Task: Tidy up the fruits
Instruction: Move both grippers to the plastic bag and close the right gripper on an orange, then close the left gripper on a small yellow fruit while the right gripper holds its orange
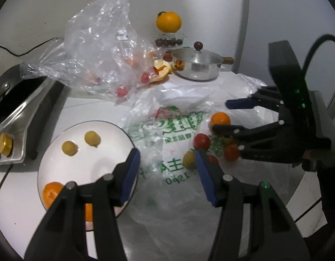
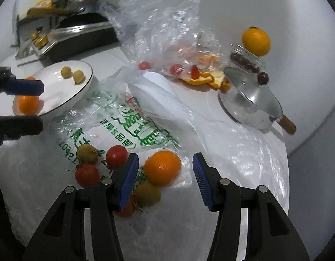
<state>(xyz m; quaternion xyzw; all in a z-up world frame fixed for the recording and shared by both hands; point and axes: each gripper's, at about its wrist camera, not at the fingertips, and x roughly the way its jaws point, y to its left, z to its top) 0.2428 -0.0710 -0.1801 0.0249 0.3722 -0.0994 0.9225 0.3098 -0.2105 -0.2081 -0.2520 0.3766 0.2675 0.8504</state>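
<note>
Standing by a white round table (image 2: pixel 243 174) pushed up against a plain white wall, and it's pretty cluttered. A printed plastic bag (image 2: pixel 128 119) with green lettering is lying flat across most of the top, and a crumpled clear bag (image 1: pixel 97 43) is sitting further back with a few cherry tomatoes and orange peel showing through it. On the flat bag there's a loose bunch of fruit: an orange (image 2: pixel 162 167), red tomatoes (image 2: pixel 116 156) and a couple of yellowish-green ones I can't really name, the picture's too soft.

The white plate (image 1: pixel 65 169) is sitting at the table's edge beside a stove (image 1: pixel 19 117), holding two small yellow-green fruits and an orange. A small steel pot (image 1: pixel 196 64) with a lid is standing near the wall, with a clear tub of dark fruit and a big orange behind it.

The left gripper (image 1: pixel 167 174) is hovering between plate and fruit pile, fingers apart, nothing in them. The right gripper (image 2: pixel 165 180) is hanging just over the orange, fingers also apart, not gripping it.
</note>
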